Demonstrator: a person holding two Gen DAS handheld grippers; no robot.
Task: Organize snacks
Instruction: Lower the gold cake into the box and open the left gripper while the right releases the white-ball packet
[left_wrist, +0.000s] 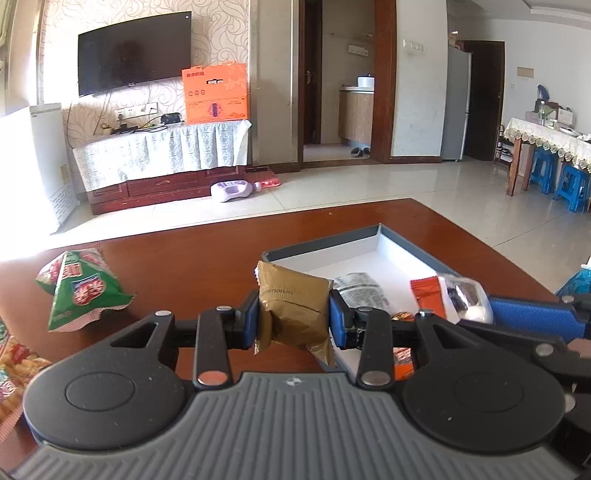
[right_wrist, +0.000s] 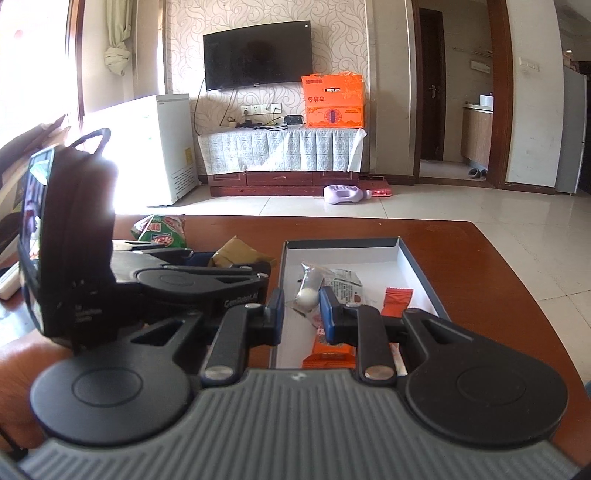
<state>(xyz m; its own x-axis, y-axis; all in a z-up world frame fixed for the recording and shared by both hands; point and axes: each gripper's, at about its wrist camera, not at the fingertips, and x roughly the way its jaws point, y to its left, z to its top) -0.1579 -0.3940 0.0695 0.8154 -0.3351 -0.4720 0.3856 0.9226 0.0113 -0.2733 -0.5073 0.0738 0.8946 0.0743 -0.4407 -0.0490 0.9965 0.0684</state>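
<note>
Box (right_wrist: 410, 266) holds orange packets (right_wrist: 396, 300); left fingers (left_wrist: 293, 319) pinch brown packet (left_wrist: 291, 295), right fingers (right_wrist: 302, 314) pinch clear-wrapped snack (right_wrist: 309, 291).

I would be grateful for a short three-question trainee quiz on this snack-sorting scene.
1. True or false: the left gripper is shut on a brown packet.
2. What is the right gripper holding? A) a green bag B) a clear wrapper with a white round snack C) nothing
3. Fill in: the orange sachet lies inside the ____.

Key
1. True; both blue pads press its sides.
2. B; the clear-wrapped white snack sits between its pads, over the tray.
3. Tray; the green bag lies outside it on the table.
</note>
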